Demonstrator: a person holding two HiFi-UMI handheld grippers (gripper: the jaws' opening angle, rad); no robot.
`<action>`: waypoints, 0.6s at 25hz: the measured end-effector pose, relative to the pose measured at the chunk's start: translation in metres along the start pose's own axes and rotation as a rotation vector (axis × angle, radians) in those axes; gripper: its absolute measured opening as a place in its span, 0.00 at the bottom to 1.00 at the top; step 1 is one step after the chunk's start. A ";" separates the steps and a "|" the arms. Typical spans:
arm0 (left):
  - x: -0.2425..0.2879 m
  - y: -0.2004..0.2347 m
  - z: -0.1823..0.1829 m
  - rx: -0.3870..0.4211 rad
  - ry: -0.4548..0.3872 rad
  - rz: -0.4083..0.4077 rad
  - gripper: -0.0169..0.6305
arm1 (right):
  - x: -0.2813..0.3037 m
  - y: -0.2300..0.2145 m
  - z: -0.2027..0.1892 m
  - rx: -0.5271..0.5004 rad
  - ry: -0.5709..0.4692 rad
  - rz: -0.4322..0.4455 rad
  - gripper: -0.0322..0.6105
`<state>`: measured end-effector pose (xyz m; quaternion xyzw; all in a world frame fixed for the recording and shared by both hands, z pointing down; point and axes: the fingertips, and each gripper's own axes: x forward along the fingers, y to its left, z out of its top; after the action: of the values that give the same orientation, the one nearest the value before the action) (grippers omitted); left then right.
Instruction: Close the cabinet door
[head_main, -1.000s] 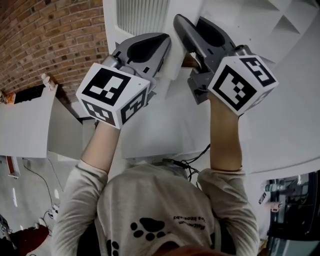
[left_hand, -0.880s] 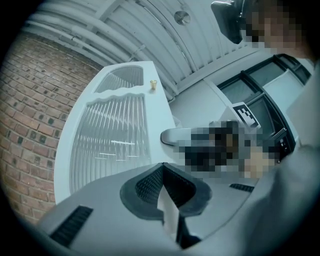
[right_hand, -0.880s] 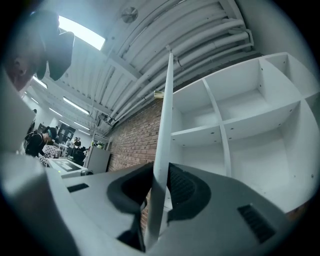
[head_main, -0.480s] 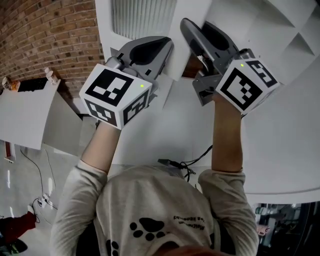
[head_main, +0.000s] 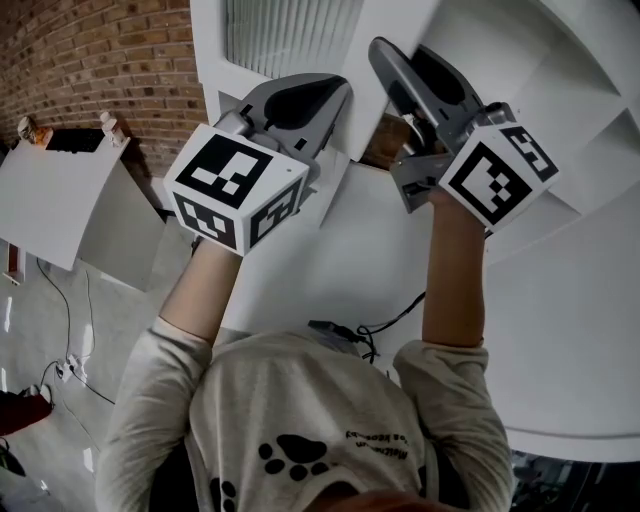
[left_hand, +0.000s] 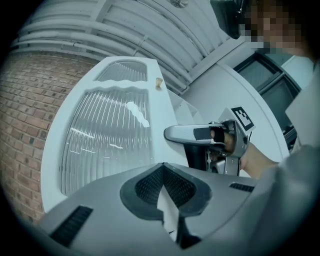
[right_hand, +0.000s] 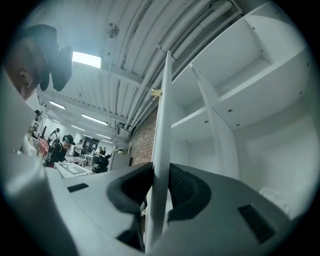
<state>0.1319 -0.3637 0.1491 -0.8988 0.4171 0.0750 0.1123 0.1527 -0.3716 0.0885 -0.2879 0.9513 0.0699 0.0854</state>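
The white cabinet door (head_main: 330, 190) has a ribbed glass panel (head_main: 290, 35) and stands open beside the white cabinet shelves (head_main: 560, 60). My left gripper (head_main: 335, 95) is shut on the door's thin edge; in the left gripper view (left_hand: 162, 172) a strip of white sits pinched between the pads below the ribbed panel (left_hand: 107, 135). My right gripper (head_main: 400, 50) is shut on the same door further right. The right gripper view shows the door edge-on (right_hand: 162, 115) running up between the jaws (right_hand: 157, 180), with the shelves (right_hand: 235, 100) to its right.
A brick wall (head_main: 90, 60) rises at the left, with a white board (head_main: 60, 200) leaning below it. Cables lie on the floor (head_main: 70, 370) and by the cabinet's foot (head_main: 385, 325). Several people stand far off (right_hand: 62, 145).
Both grippers have moved together with the door in their grip. The cabinet shelves show more widely at the right, and the brick wall and white board have shifted at the left.
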 end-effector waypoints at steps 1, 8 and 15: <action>0.006 0.002 0.000 0.002 0.002 0.011 0.04 | 0.002 -0.006 0.000 0.002 0.001 0.013 0.19; 0.020 0.005 -0.012 0.011 0.022 0.062 0.04 | 0.006 -0.024 -0.005 0.011 -0.003 0.074 0.19; 0.024 0.007 -0.022 0.014 0.033 0.092 0.04 | 0.008 -0.027 -0.010 0.009 -0.009 0.115 0.20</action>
<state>0.1431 -0.3917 0.1638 -0.8788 0.4604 0.0624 0.1084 0.1597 -0.4003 0.0942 -0.2320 0.9662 0.0717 0.0870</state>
